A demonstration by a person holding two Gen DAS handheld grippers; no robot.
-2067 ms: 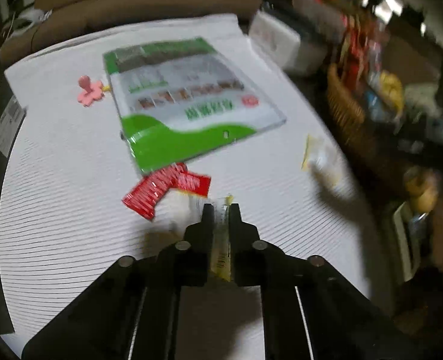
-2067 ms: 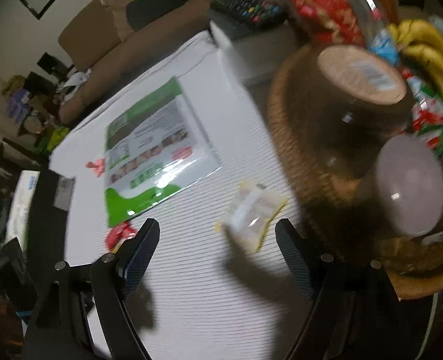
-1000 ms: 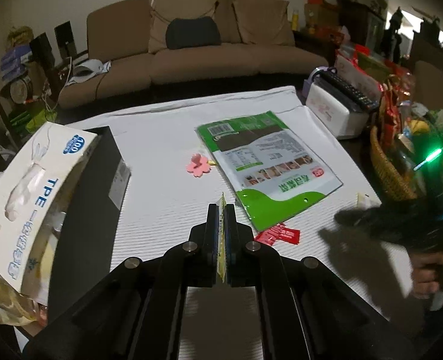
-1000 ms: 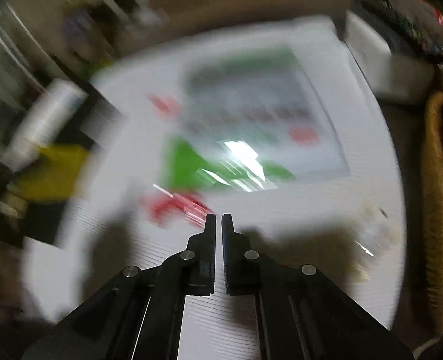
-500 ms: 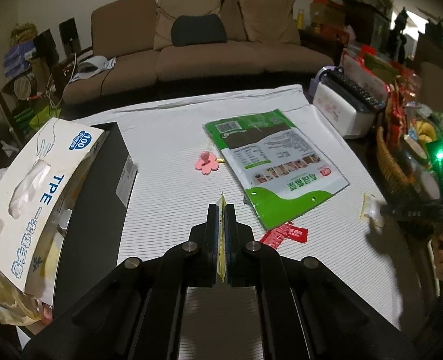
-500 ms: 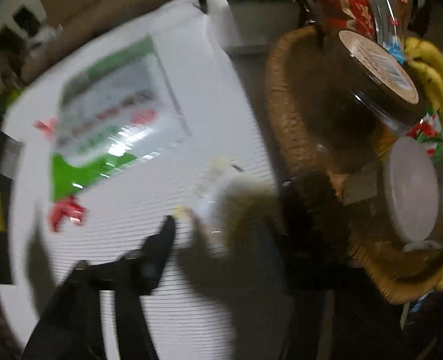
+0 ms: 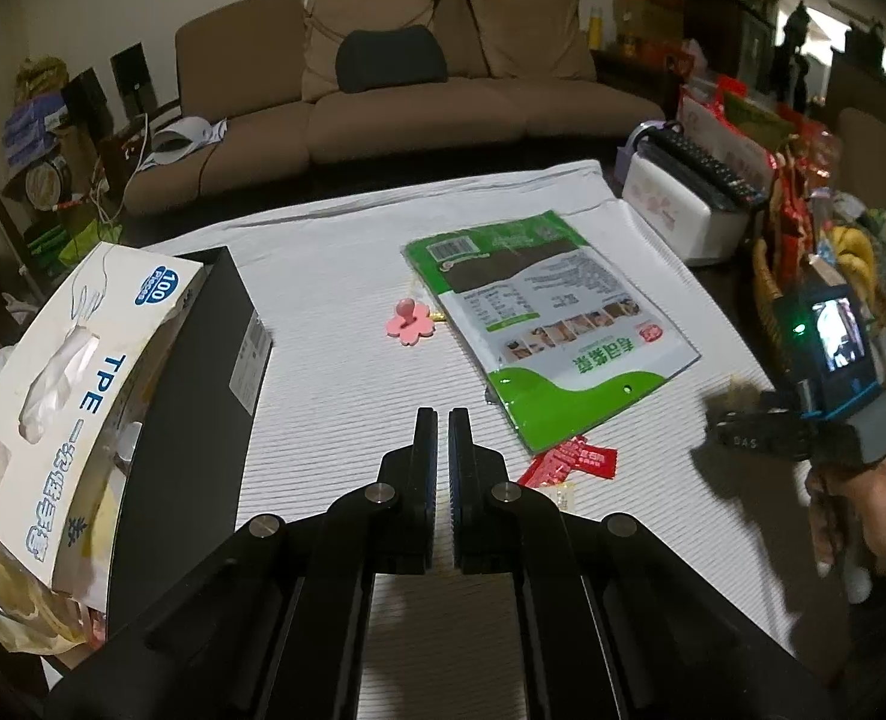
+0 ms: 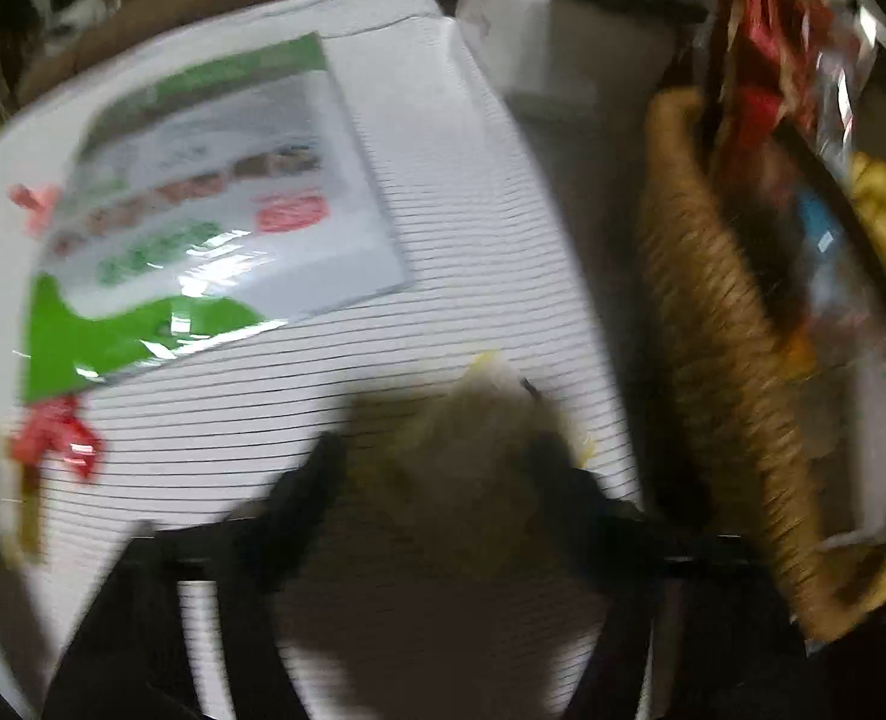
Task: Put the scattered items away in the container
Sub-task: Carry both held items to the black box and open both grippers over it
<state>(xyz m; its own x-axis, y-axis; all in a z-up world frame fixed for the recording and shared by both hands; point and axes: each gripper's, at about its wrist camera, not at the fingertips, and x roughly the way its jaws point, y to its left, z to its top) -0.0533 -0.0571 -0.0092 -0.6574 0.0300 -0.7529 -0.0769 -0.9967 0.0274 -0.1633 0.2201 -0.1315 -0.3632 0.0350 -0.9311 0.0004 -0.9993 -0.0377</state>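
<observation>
My left gripper (image 7: 441, 420) is nearly shut with nothing visible between the fingers, above the white striped mat (image 7: 335, 372). A small yellow packet (image 7: 565, 495) lies on the mat beside a red packet (image 7: 575, 459). A large green-and-white pouch (image 7: 545, 318) and a pink flower clip (image 7: 410, 324) lie farther off. The black box (image 7: 197, 396) stands at the left. My right gripper (image 8: 437, 450) is open around a pale yellow-edged packet (image 8: 491, 372) on the mat, blurred by motion; it also shows in the left wrist view (image 7: 743, 432).
A wicker basket (image 8: 713, 360) full of snacks and bananas stands right of the mat. A white appliance (image 7: 677, 210) sits at the back right. A glove box (image 7: 77, 372) leans over the black box. A sofa (image 7: 419, 90) is behind.
The yellow packet has left my left gripper's fingers and now lies by the red packet. My right gripper has opened and moved down around the pale packet near the basket.
</observation>
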